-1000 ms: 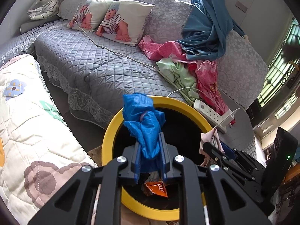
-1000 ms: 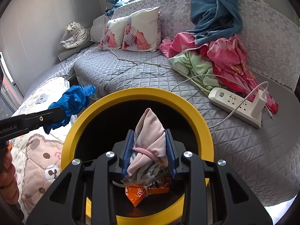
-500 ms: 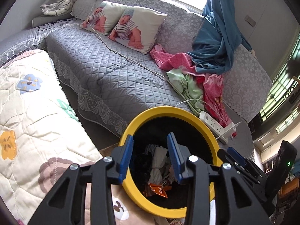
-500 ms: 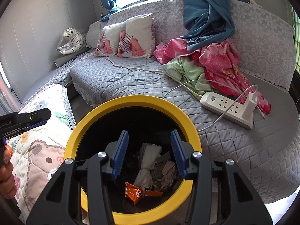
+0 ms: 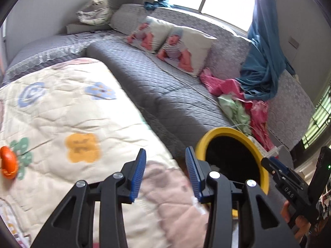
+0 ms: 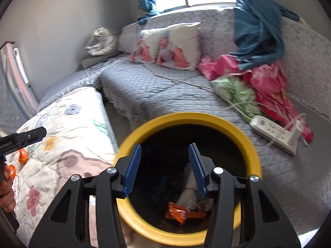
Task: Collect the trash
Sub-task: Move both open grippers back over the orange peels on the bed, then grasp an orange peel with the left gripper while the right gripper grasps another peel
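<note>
A black bin with a yellow rim (image 6: 186,116) stands between the quilt and the sofa. It holds an orange wrapper (image 6: 178,212) and a pale wad (image 6: 188,190). My right gripper (image 6: 165,146) hangs over the bin mouth, its jaws opening with nothing between them. My left gripper (image 5: 164,155) is over the cream flowered quilt (image 5: 62,113), left of the bin rim (image 5: 223,130). Its jaws are opening too, and they are empty. A small orange scrap (image 5: 8,162) lies on the quilt at the far left; the right wrist view shows the same scrap (image 6: 22,155).
A grey quilted sofa (image 5: 155,82) curves behind the bin with two baby-print pillows (image 5: 175,43). Pink and green clothes (image 6: 264,82), a blue curtain (image 6: 256,20) and a white power strip (image 6: 275,132) with cables lie on it. A hand (image 6: 6,194) holds the left tool.
The blue wad left the left jaws and the pale wad the right jaws, and both dropped into the bin. Both grippers opened. The left swung left over the quilt; the right rose slightly.
</note>
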{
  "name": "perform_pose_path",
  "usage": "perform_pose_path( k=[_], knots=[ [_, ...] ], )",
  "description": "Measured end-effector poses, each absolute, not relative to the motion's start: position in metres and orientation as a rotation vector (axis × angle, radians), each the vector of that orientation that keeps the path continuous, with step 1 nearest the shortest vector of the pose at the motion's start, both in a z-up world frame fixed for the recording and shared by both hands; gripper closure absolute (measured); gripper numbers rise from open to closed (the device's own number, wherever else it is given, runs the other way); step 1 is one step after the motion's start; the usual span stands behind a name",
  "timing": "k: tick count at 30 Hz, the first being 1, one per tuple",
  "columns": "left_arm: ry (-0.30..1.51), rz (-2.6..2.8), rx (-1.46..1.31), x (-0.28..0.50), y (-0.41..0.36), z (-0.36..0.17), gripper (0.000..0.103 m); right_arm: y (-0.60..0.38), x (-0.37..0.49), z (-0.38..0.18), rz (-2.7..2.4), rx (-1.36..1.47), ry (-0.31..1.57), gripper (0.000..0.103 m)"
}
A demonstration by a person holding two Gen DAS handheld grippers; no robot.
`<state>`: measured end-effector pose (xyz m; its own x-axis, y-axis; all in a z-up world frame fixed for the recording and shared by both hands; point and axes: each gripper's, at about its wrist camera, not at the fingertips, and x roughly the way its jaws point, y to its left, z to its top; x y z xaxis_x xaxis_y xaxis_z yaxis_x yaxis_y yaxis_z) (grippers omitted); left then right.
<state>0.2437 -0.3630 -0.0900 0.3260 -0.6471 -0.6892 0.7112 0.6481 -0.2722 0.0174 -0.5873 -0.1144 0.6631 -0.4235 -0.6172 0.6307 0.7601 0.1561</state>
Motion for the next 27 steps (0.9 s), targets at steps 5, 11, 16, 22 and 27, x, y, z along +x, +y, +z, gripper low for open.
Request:
perform_pose_path(
  k=[5,11,16,22,27],
  knots=[
    [0.849,-0.758,0.054,0.273,-0.289,-0.087,0.054,-0.543,0.070,-0.106,-0.471,0.336,0.564,0.051],
    [0.794,-0.592,-0.008,0.302,-0.193,-0.081,0.034,-0.481,0.141,-0.098,-0.280,0.297,0.563,0.044],
    [0.774,-0.472,-0.033,0.313,-0.126,-0.088,0.029,-0.428,0.193,-0.097,-0.161,0.216,0.564,0.041],
    [0.788,-0.384,-0.024,0.317,-0.080,-0.106,0.029,-0.377,0.251,-0.103,0.004,0.187,0.629,0.041],
    [0.829,-0.371,-0.034,0.321,-0.062,-0.124,0.029,-0.340,0.287,-0.109,0.090,0.140,0.670,0.041]
  ],
)
